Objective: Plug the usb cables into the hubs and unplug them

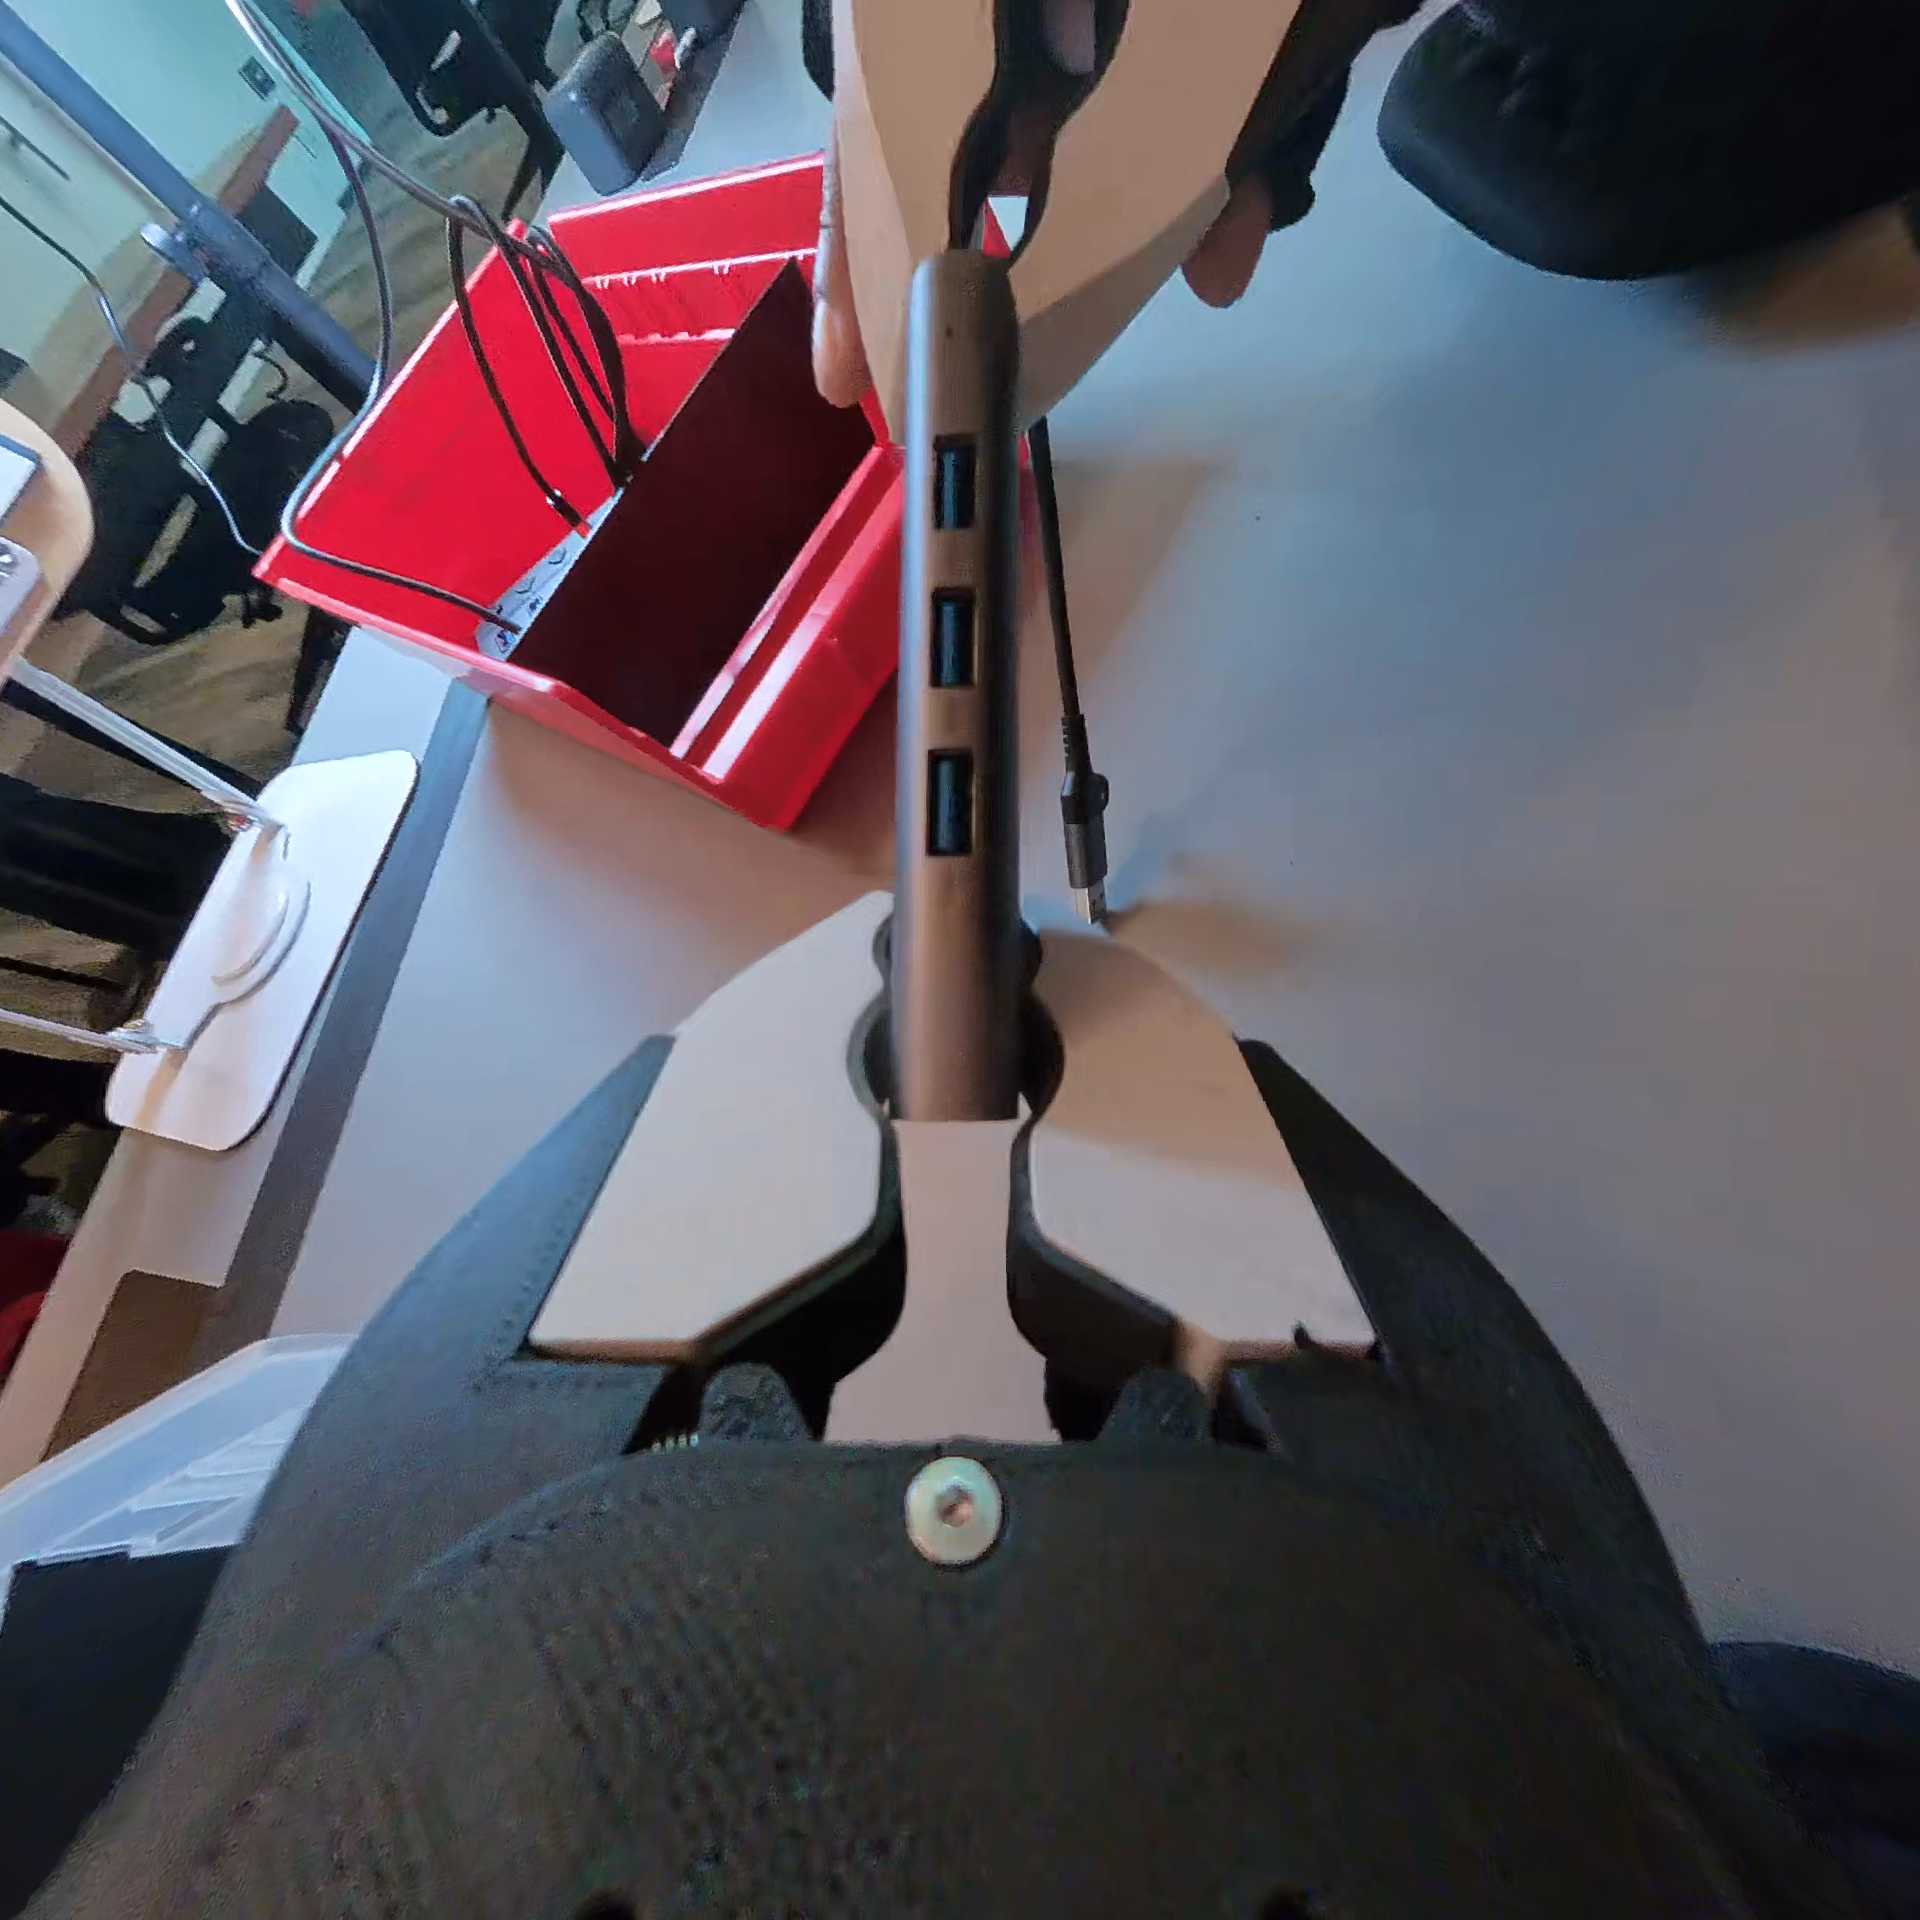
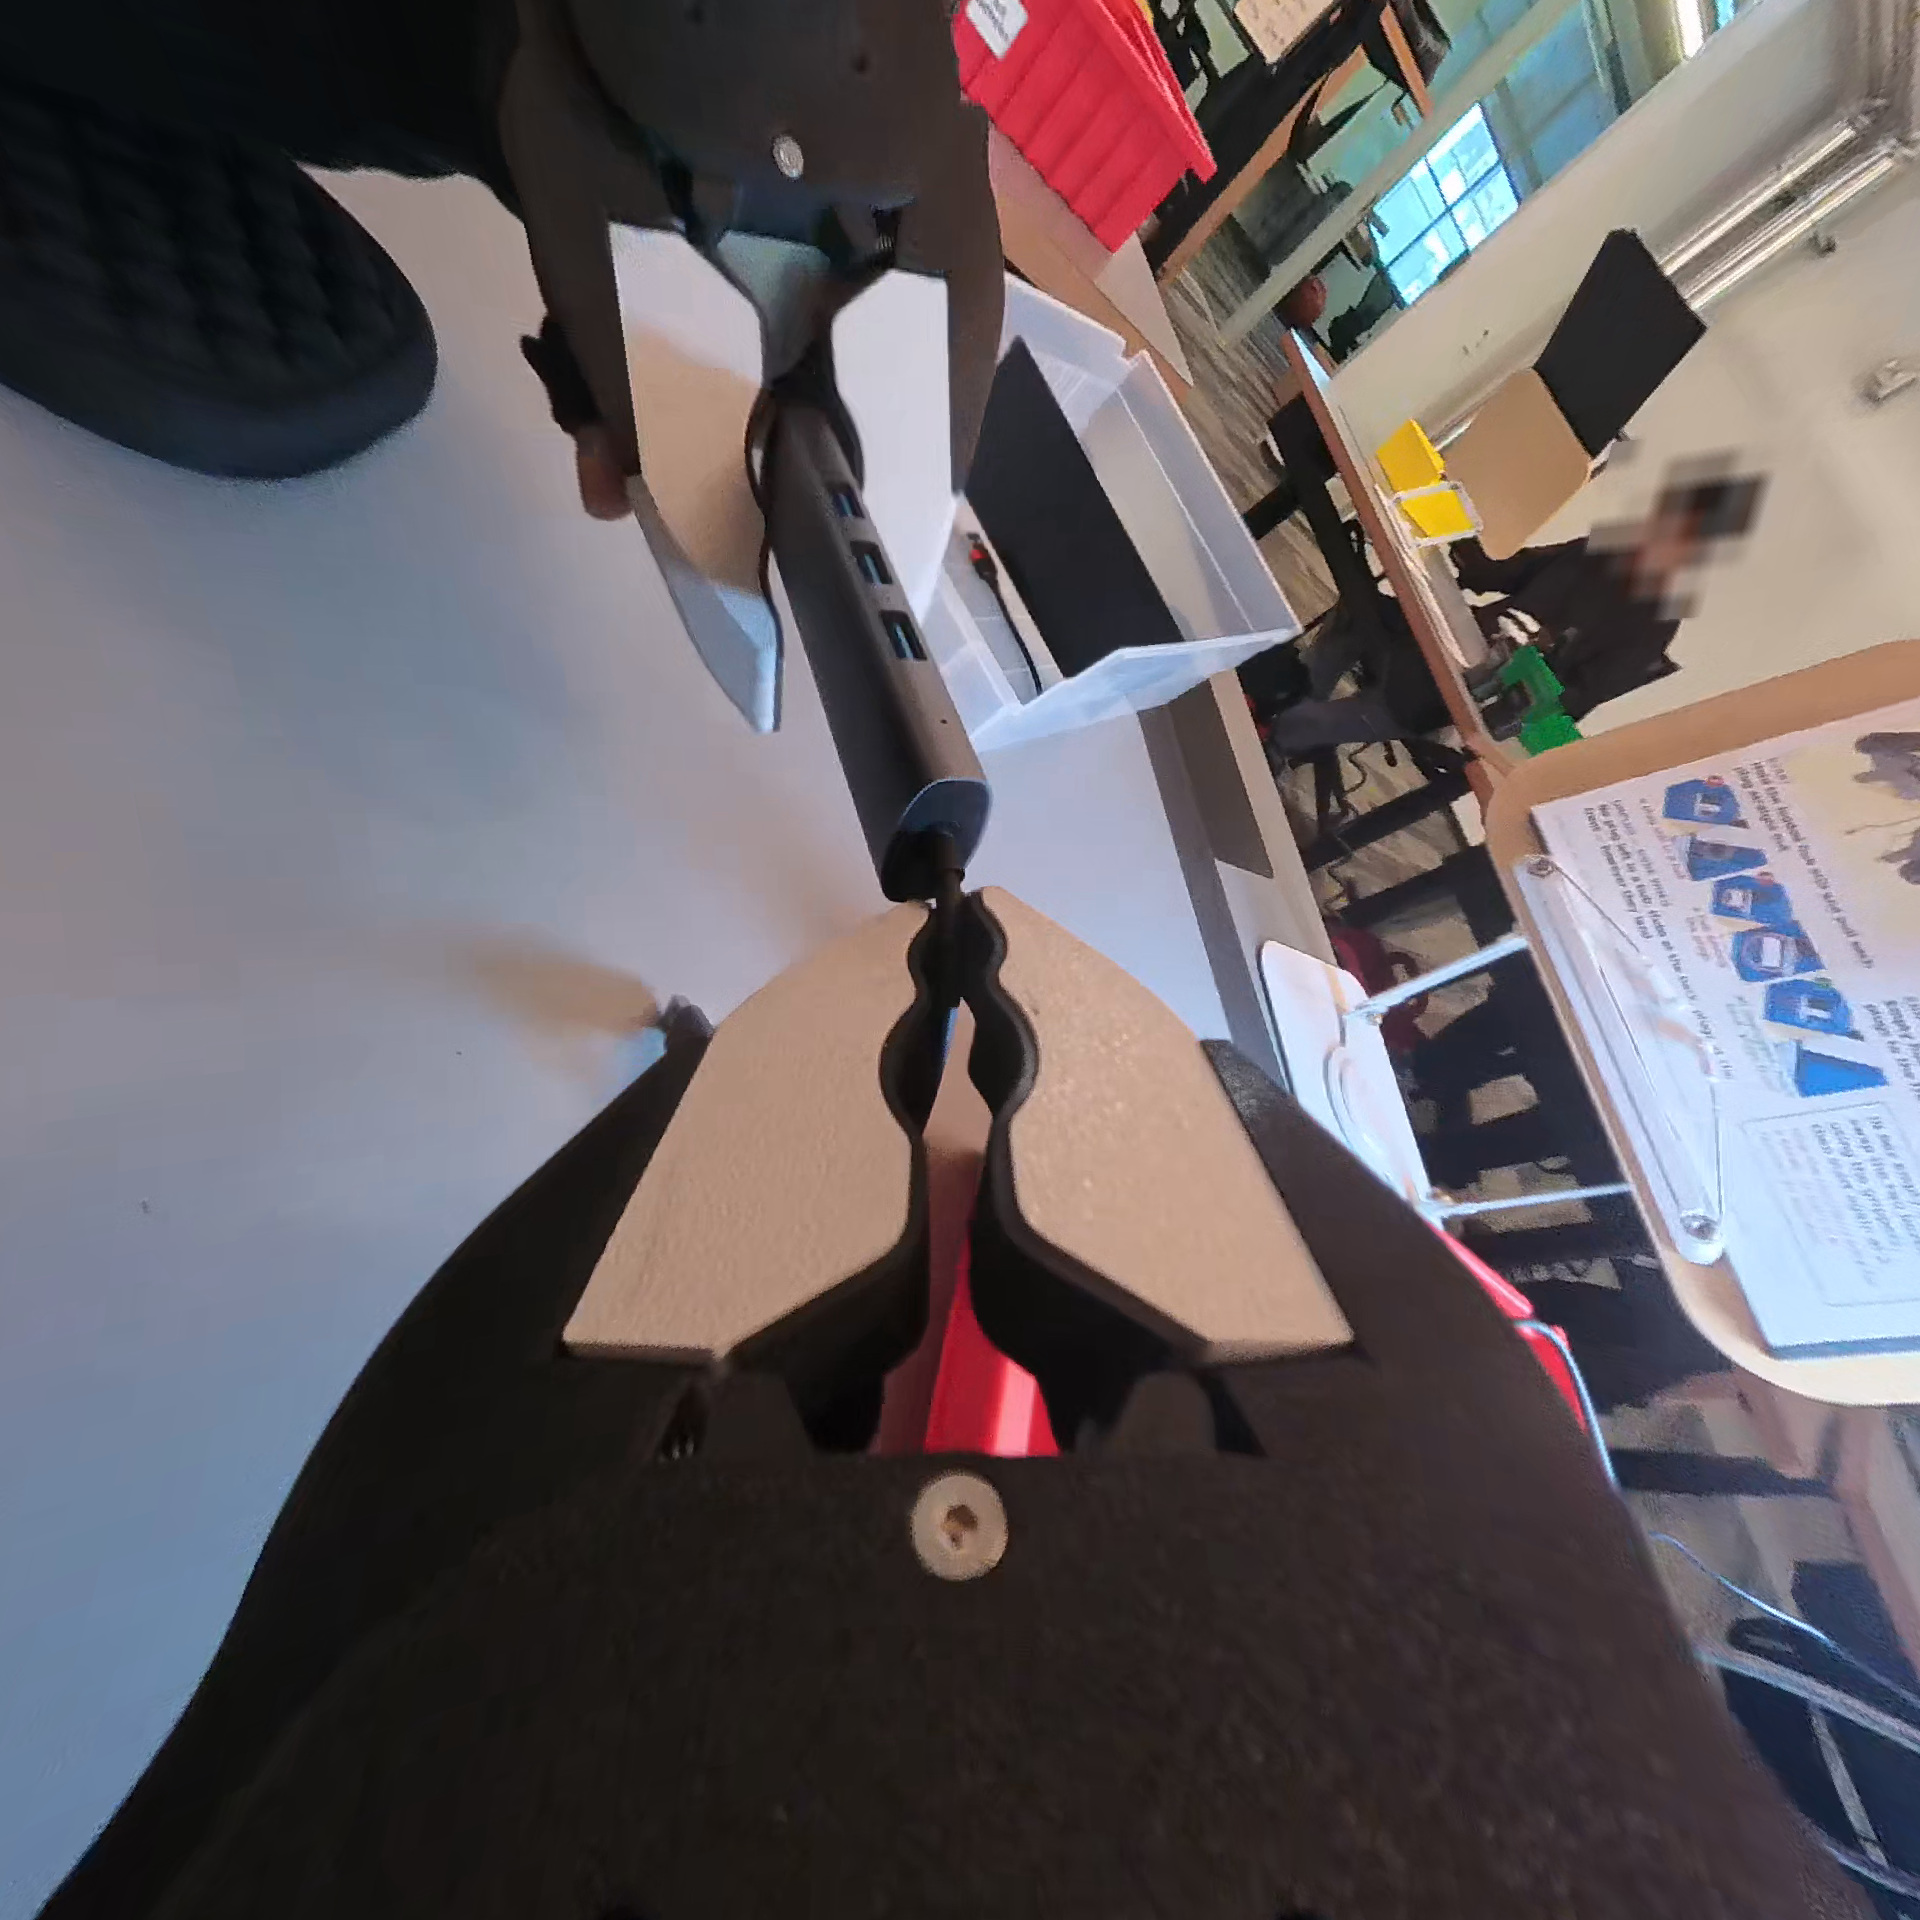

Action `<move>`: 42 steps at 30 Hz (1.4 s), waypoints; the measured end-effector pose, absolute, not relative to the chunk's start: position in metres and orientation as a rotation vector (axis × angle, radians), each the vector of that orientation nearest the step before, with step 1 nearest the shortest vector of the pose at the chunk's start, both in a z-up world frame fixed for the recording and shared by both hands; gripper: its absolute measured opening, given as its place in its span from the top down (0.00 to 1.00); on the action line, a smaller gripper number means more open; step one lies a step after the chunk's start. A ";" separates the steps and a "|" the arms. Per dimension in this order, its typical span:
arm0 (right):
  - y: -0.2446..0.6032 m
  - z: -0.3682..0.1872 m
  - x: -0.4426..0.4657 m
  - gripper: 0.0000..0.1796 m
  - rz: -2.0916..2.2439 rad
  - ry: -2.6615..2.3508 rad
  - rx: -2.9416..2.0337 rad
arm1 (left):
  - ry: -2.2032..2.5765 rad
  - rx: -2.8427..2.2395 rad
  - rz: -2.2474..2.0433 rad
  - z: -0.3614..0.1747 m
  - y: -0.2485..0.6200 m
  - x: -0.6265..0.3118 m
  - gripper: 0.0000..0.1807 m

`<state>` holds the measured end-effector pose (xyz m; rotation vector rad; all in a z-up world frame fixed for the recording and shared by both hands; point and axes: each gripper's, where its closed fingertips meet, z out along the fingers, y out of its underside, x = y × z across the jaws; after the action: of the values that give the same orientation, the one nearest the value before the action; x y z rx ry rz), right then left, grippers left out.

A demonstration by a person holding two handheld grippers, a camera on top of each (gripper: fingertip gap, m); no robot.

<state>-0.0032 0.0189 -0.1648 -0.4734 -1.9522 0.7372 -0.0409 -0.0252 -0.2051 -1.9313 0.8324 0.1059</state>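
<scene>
Gripping hub (image 1: 951, 665) end, left claw (image 1: 956, 1039) closed, right claw (image 2: 951, 935) pinching cable (image 2: 945, 904), plug tip (image 1: 1089, 902) blurred.

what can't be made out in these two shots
- Hub, left wrist view: its near end is hidden between the left gripper fingers.
- Cable, right wrist view: it disappears inside the right gripper.
- Red bin, left wrist view: its floor is hidden by a dark divider; its far corner is covered by the other gripper.
- Plug, left wrist view: too small to tell whether its tip touches the table.
</scene>
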 end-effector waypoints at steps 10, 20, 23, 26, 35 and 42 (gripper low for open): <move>0.021 -0.169 -0.005 0.99 0.660 -1.936 -0.458 | 0.818 -1.932 0.148 -0.203 -0.025 -0.040 0.90; 0.021 -0.125 0.023 0.77 1.279 -1.821 -0.514 | 0.741 -1.636 -0.020 -0.155 -0.032 -0.027 0.91; 0.025 -0.133 0.026 0.71 1.352 -1.866 -0.551 | 0.741 -1.537 -0.124 -0.141 -0.040 -0.019 0.91; -0.003 -0.143 0.025 0.70 1.377 -1.938 -0.498 | 0.767 -1.512 -0.207 -0.147 -0.039 -0.007 0.91; -0.039 -0.171 0.005 0.88 1.176 -1.931 -0.383 | 0.916 -1.685 -0.209 -0.194 -0.025 0.012 0.91; -0.045 -0.189 0.004 0.90 1.109 -2.015 -0.373 | 0.945 -1.800 -0.203 -0.219 -0.020 0.018 0.91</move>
<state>0.0040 -0.0451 -0.1894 -0.3731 -2.0153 1.1089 0.0178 -0.0197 -0.2192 -1.7996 0.9452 -0.2027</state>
